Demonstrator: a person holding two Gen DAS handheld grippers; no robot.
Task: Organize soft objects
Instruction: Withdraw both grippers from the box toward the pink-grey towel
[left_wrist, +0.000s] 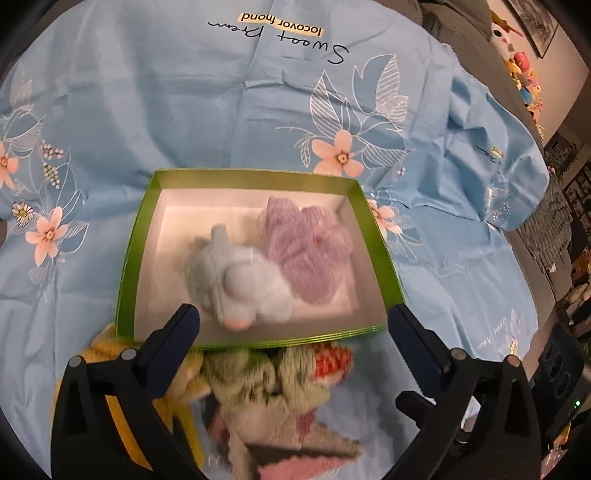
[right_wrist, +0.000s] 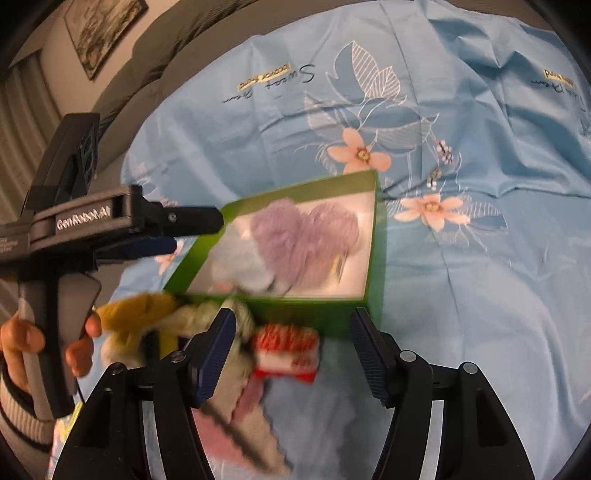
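Sheet (left_wrist: 166, 110), blue and floral, lies bare beyond the box (left_wrist: 140, 229). We note left gripper (left_wrist: 291, 321) wide open, empty, at the box's near rim; box holds grey plush (left_wrist: 240, 284), then lilac knit (left_wrist: 314, 254). Right gripper (right_wrist: 291, 354) open over loose socks (right_wrist: 288, 347) beside the box.

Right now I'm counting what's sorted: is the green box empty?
Not empty. The green box holds two soft items: a grey-blue plush and a purple knit piece beside it.
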